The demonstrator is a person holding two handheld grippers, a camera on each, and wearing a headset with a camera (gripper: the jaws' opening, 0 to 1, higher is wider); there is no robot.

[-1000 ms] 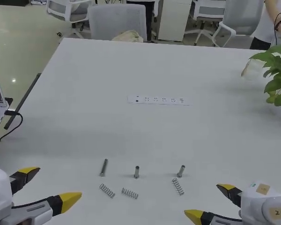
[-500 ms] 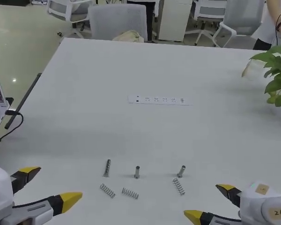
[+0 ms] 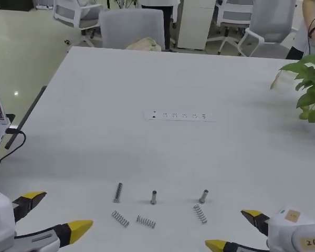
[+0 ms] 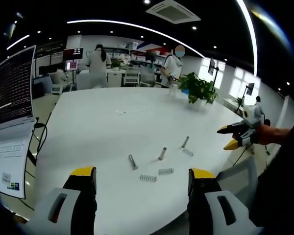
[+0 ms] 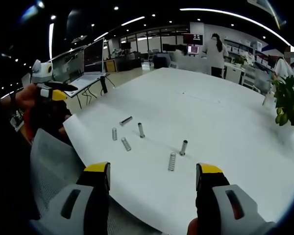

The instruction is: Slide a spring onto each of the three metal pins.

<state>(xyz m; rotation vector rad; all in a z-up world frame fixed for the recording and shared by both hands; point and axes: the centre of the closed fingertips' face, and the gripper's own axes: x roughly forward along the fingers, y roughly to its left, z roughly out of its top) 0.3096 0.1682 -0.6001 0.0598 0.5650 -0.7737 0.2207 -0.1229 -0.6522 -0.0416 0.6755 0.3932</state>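
While left tongs [image 3: 58, 211] and right tongs [image 3: 232, 229] stay wide and empty, pins [image 3: 153, 197] and springs [image 3: 145, 221] seemingly lie unmoved.

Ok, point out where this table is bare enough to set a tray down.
Widest bare stretch: between the power strip and the row of pins. Also bare from the strip to the table's far edge. Crowded near edge: pins, springs, left claw and right claw.

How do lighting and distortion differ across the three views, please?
Head view: even soft light, straight lines, pins and springs sharp on the table. Left gripper view: fisheye bows the table edge and ceiling light strip into arcs. Right gripper view: same bowing, ceiling spotlights glaring.
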